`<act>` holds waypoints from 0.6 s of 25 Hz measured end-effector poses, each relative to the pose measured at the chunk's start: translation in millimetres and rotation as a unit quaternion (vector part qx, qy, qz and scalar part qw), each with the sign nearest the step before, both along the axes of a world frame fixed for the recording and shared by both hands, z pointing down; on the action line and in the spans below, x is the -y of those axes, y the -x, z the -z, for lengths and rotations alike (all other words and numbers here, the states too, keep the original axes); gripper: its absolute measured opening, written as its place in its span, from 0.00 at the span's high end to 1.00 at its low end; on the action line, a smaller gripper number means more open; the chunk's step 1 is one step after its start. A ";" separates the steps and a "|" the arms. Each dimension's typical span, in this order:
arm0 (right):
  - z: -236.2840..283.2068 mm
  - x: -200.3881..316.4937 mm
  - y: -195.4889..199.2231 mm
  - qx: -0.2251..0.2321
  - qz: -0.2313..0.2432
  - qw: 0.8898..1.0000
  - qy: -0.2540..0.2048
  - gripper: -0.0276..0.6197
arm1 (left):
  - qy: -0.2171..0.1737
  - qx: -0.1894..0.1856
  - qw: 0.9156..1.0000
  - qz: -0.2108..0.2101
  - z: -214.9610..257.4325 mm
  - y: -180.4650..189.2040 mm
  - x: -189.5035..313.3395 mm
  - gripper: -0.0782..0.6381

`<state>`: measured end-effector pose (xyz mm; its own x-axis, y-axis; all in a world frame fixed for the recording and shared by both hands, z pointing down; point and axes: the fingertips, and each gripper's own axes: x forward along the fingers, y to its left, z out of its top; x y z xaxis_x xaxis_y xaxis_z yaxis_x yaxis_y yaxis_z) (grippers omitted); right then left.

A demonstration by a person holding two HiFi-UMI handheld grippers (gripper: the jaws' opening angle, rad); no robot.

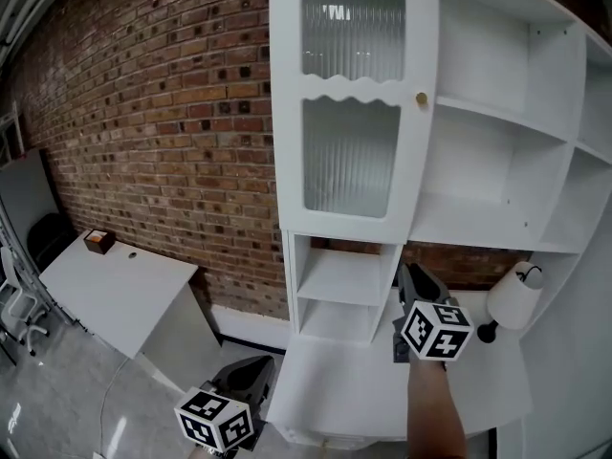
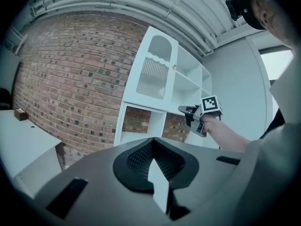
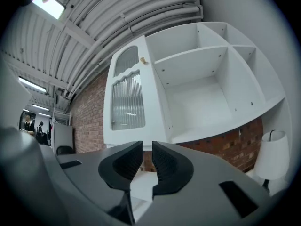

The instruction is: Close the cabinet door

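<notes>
Cabinet door open, standing left of the bare white shelves, ribbed glass toward the head view, small brass knob on the edge nearest them. Lower in that view, right gripper held before the low cubbies, apart from the door; left gripper lower still at the left, off the cabinet's front. Little to read of the jaws from up there beyond dark backs and marker cubes. Settled in the gripper views instead: right gripper with jaws a narrow slot apart and nothing between, aimed below the door and knob; left gripper with jaws closed tip to tip, empty. Only from the left gripper view: right gripper side-on, hand behind it, short of the door. From head and left gripper views: white bench by the brick wall, small brown box on it. From head and right gripper views: white lamp at the right.
</notes>
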<state>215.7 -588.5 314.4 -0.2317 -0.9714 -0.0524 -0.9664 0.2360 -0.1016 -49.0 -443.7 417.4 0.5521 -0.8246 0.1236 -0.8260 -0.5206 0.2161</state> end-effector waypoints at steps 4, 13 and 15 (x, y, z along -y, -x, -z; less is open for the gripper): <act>-5.3 -49.5 21.2 0.005 -0.004 1.000 0.005 0.85 | -0.006 0.003 1.000 -0.019 7.0 19.6 -26.8 0.88; -24.1 -174.3 73.1 -0.001 -0.011 1.000 0.008 0.86 | -0.035 -0.006 0.999 -0.037 19.3 62.9 -95.8 0.88; -29.0 -203.1 80.7 -0.003 -0.015 1.000 0.009 0.87 | -0.038 -0.012 0.998 -0.039 19.1 70.3 -111.2 0.88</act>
<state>135.0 -385.4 343.4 -0.2026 -0.9787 -0.0343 -0.9736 0.2051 -0.1000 -119.3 -332.5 398.3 0.6173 -0.7853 0.0480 -0.7770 -0.5990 0.1936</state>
